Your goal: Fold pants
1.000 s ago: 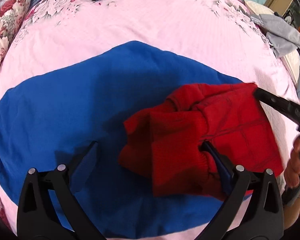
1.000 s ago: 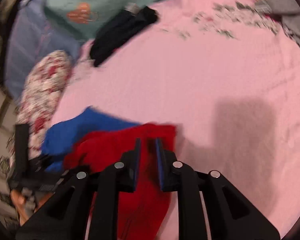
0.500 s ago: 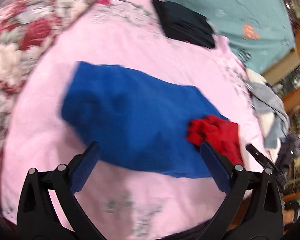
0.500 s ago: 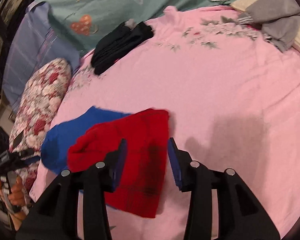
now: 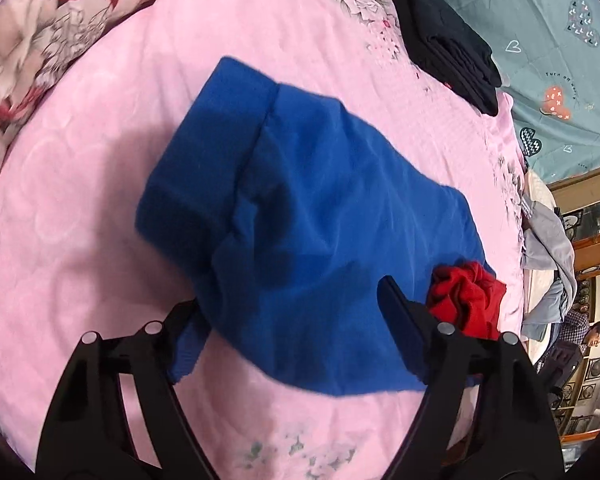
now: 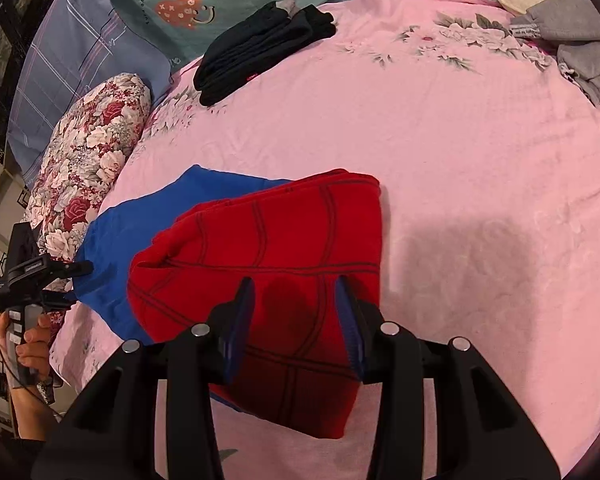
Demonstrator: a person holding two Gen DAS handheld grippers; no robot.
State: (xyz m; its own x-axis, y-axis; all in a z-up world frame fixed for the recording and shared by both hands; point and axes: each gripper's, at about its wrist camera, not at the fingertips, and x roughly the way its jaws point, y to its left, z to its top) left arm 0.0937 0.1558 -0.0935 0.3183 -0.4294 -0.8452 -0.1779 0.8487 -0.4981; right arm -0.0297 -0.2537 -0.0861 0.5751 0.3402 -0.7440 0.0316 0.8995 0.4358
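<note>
Folded pants lie on the pink bedsheet (image 6: 460, 168): a blue part (image 5: 320, 208) below and a red part with dark web lines (image 6: 292, 264) folded over one end. In the left wrist view the red part (image 5: 468, 300) shows bunched at the blue part's right end. My left gripper (image 5: 288, 300) is open and empty, above the blue cloth's near edge. My right gripper (image 6: 294, 312) is open and empty, above the red cloth. The left gripper also shows at the left edge of the right wrist view (image 6: 40, 276), held in a hand.
A folded black garment (image 6: 260, 52) lies at the far side of the bed. A floral pillow (image 6: 88, 152) sits on the left, grey clothes (image 6: 580, 44) at the far right. Teal bedding (image 5: 540, 40) lies beyond.
My right gripper let go of the red cloth and opened, then pulled back. My left gripper pulled away from the red cloth and swung left over the blue part.
</note>
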